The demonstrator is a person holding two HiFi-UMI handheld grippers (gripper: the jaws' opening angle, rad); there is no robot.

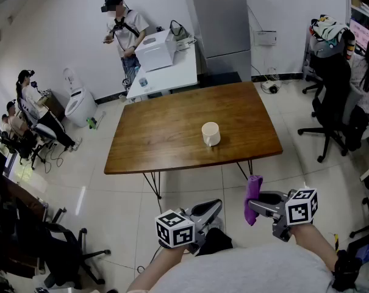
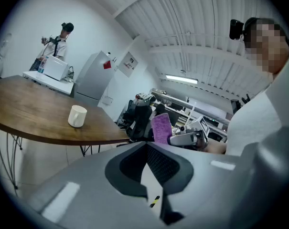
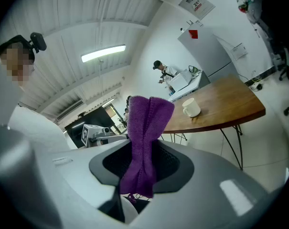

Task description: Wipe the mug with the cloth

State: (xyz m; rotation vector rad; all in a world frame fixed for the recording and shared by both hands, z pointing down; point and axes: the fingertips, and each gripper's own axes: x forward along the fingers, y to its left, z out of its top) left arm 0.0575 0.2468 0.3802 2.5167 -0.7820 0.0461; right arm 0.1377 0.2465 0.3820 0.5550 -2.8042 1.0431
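Note:
A cream mug (image 1: 211,133) stands upright on the brown wooden table (image 1: 166,133), right of its middle; it shows too as the mug (image 2: 77,116) and the mug (image 3: 191,107). My right gripper (image 1: 252,204) is shut on a purple cloth (image 1: 253,197), whose folded end sticks up from the jaws as the cloth (image 3: 144,142). My left gripper (image 1: 216,207) is shut with nothing in it, its jaws pressed together in the left gripper view. Both grippers hover close to my body, short of the table's near edge.
Black office chairs (image 1: 336,102) stand at the right and another chair (image 1: 56,249) at the lower left. A white table (image 1: 166,72) with a white box, a grey cabinet (image 1: 224,23) and a standing person (image 1: 126,32) are beyond the table. Seated people (image 1: 32,112) are at the left.

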